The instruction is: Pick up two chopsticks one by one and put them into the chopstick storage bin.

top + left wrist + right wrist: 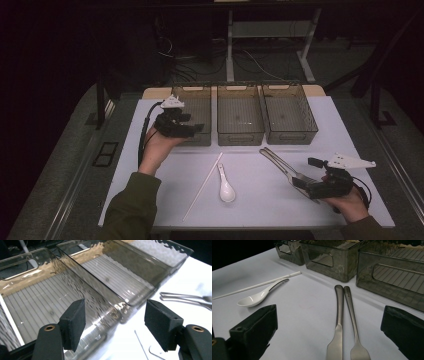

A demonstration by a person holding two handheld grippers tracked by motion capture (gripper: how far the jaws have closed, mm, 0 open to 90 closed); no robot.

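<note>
Smoky translucent plastic: three bins in a row at the far side of the white worktop (165, 200), left bin (196, 112), middle bin (240, 114), right bin (289, 112), and all three look empty, ribbed floors bare in the high view and the left gripper view. So by my read the sorting has hardly begun, nothing binned yet. Using the middle bin as landmark: left tongs (192, 129) hang at the near edge of the left bin, just left of the middle bin's near corner, pads wide apart with nothing between them, one pad over the left bin's floor in the left gripper view (115, 322). White spoon (226, 187) lies on the worktop well in front of the middle bin, a thin white stick (203, 186) slanting just beside it on its left. Metal knife (338, 322) and fork (353, 322) lie side by side, touching or nearly so, in front of the middle bin and to its right, handles pointing back toward the bins. Right tongs (302, 181) rest low at the near ends of that pair, pads spread wide to either side (332, 335), gripping nothing. Left to do, as I judge it: all four pieces must be lifted and dropped into bins; knife and fork look next for the right tongs.
</note>
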